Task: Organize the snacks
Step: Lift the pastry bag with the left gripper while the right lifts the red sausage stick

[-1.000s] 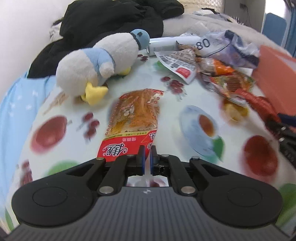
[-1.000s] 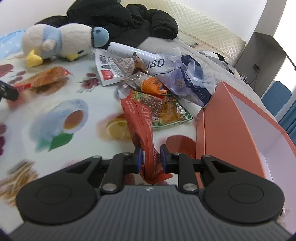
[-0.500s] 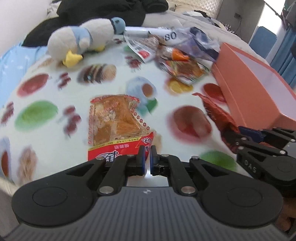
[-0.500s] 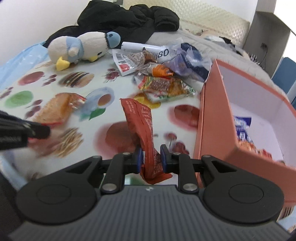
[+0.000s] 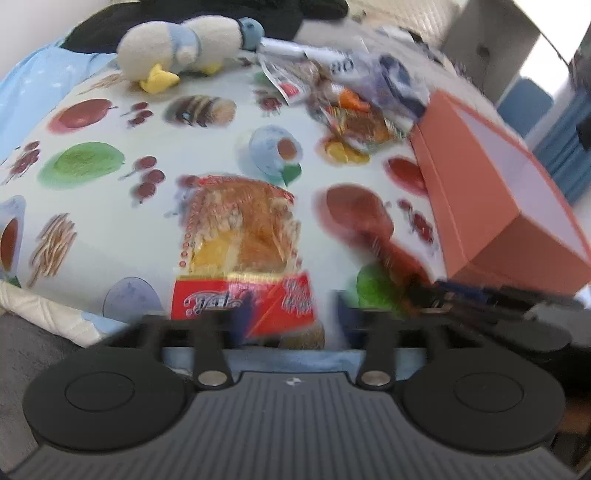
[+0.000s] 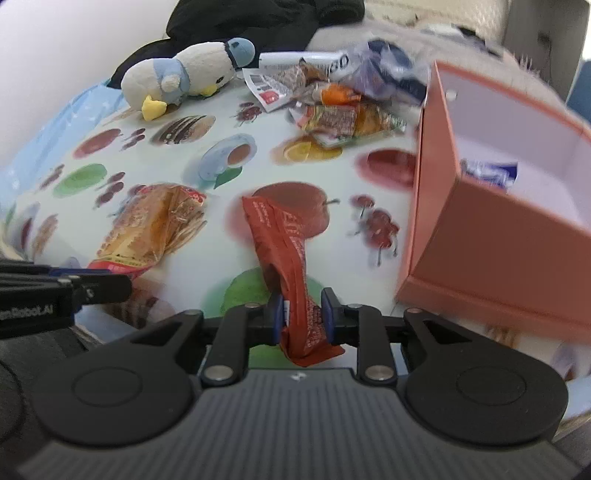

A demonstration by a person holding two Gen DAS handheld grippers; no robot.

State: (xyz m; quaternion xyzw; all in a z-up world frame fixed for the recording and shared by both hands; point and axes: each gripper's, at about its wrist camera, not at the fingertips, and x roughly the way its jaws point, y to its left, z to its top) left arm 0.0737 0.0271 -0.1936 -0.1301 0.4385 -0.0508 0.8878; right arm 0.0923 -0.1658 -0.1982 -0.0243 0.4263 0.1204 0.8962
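Note:
My left gripper [image 5: 293, 321] is opening, its jaws wide apart over the red end of a bread packet [image 5: 240, 236]. That packet lies flat on the printed tablecloth near the front edge, and the pads do not press it. The packet [image 6: 155, 221] and one left finger [image 6: 92, 288] also appear in the right wrist view. My right gripper [image 6: 301, 317] grips a red snack packet [image 6: 280, 236] between its blue pads, which are easing apart slightly. The packet's far end rests on the cloth. An orange box [image 6: 480, 229] stands to the right.
Inside the box lies a blue-and-white packet [image 6: 487, 171]. A pile of snack packets [image 6: 343, 114] sits at the back beside the box. A plush penguin [image 6: 184, 70] and a black jacket [image 6: 258, 18] lie at the far left. The table's front edge [image 5: 55, 314] is close.
Both grippers drew back toward the table's front edge with their packets. The left jaws, shut on the bread packet before, have sprung wide and let it go. The right still holds the red packet.

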